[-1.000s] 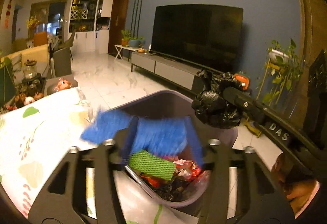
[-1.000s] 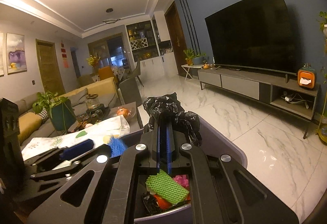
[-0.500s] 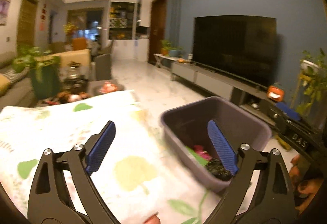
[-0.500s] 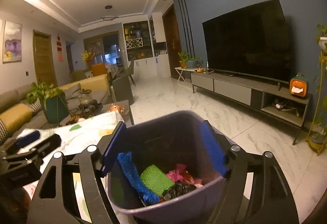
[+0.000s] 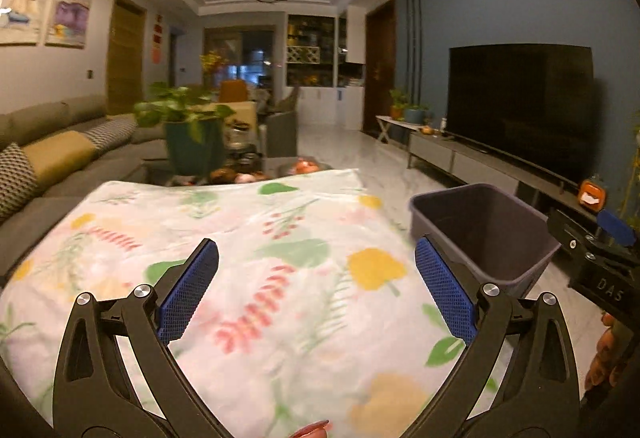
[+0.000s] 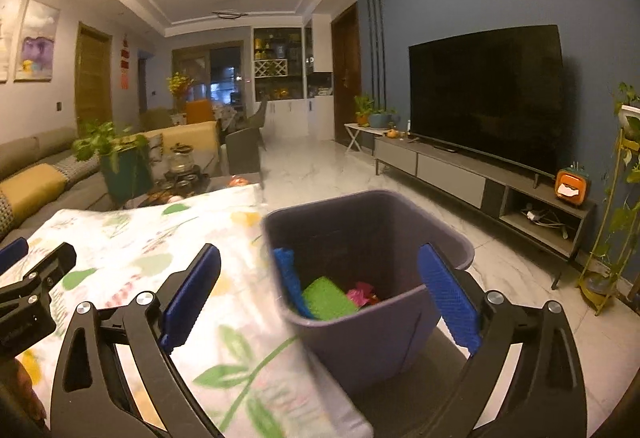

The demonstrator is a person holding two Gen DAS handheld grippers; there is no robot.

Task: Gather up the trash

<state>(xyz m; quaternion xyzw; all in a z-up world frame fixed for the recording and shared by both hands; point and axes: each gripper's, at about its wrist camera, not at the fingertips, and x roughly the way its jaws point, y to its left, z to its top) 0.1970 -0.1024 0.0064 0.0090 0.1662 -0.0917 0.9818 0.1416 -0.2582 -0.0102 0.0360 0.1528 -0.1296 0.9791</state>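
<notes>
At the left of both views the floral-printed cloth surface (image 5: 280,278) now lies bare, and the left tongs (image 5: 316,290), which held a blue net a second ago, hang released over it. Lower centre-right in the right view, the right tongs (image 6: 320,294) have let go of the black bag and gape around the grey plastic bin (image 6: 360,238), where the blue, green and pink trash (image 6: 324,294) now sits. Collection looks essentially done.

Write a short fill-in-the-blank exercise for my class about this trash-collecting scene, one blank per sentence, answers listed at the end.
1. The bin stands to the ____ of the floral tablecloth.
2. Both the left gripper and the right gripper have their jaws ____.
3. The green mesh piece lies ____ the bin.

Answers: right; open; inside
</notes>
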